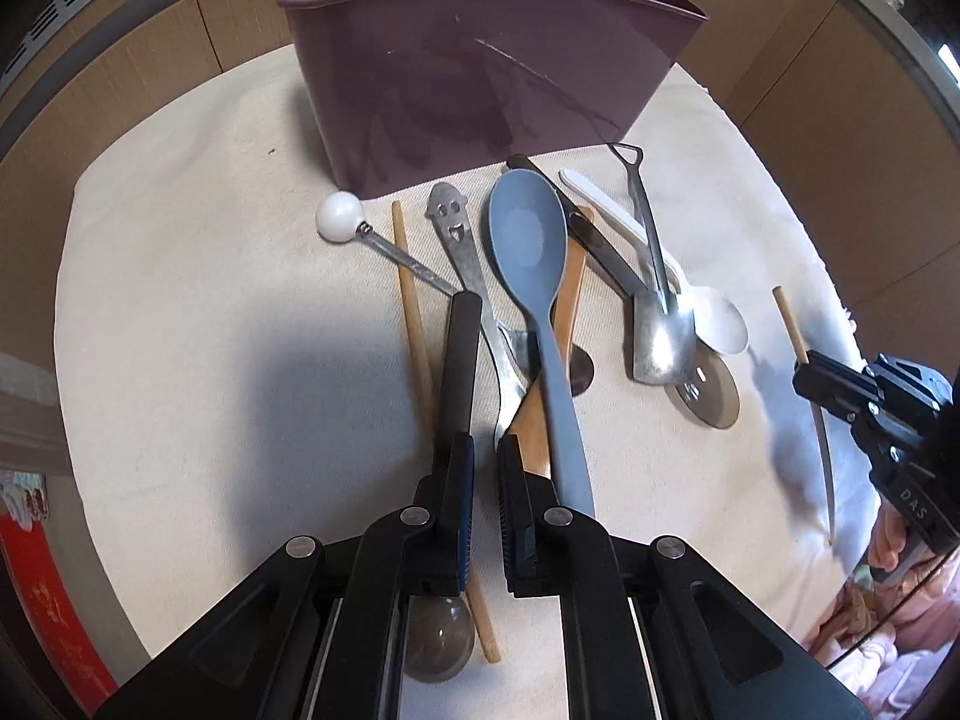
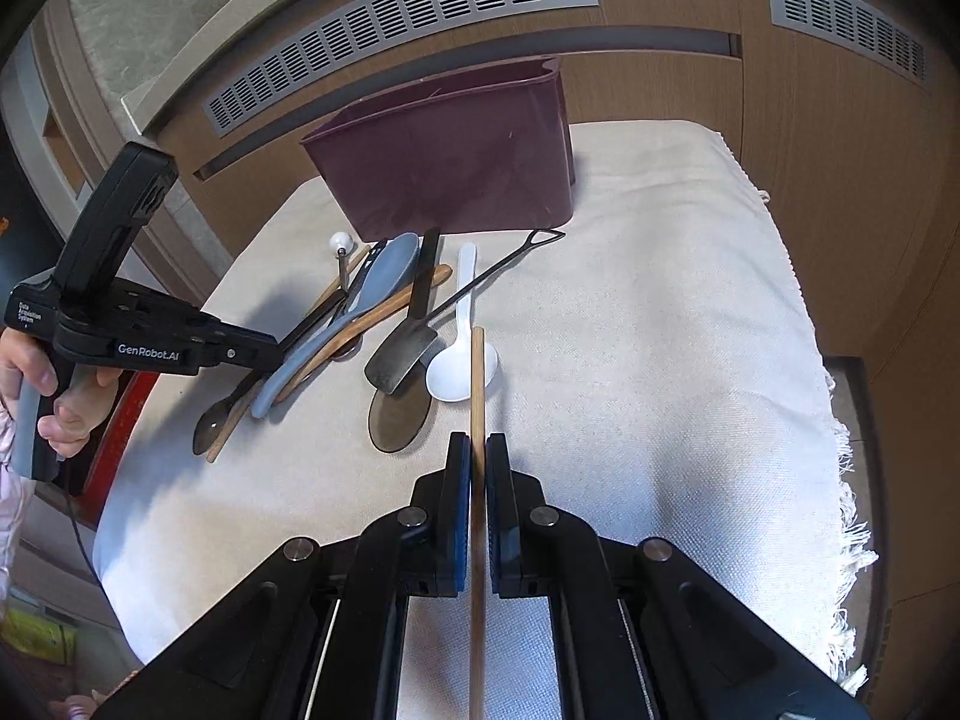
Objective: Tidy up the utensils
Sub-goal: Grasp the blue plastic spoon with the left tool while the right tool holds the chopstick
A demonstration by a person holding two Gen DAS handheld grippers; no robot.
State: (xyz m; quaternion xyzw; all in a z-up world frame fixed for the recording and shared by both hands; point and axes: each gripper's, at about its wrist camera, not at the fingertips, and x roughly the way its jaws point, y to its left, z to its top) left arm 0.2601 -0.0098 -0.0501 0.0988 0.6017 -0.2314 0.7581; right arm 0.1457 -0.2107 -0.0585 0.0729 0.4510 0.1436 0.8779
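My left gripper [image 1: 486, 450] points down over a heap of utensils on the cream cloth [image 1: 210, 300], jaws nearly together with only cloth showing between them. A black-handled smoky spoon [image 1: 462, 348] lies under its left finger, and a blue spoon [image 1: 528, 240] over a wooden spoon [image 1: 573, 294] runs under its right finger. A loose chopstick [image 1: 414, 312] lies further left. My right gripper [image 2: 477, 441] is shut on a second wooden chopstick [image 2: 477, 372], held above the cloth and pointing at the plum utensil box [image 2: 456, 168]. The box [image 1: 480, 90] stands just behind the heap.
A ball-ended metal spoon [image 1: 339, 216], a smiley-handled one [image 1: 450, 216], a shovel-shaped spoon [image 1: 660, 336], a white spoon [image 1: 720, 318] and a smoky spoon bowl [image 1: 708, 402] also lie on the cloth. Wooden panels with vents [image 2: 408, 18] stand behind. The cloth's fringed edge [image 2: 846, 480] is at right.
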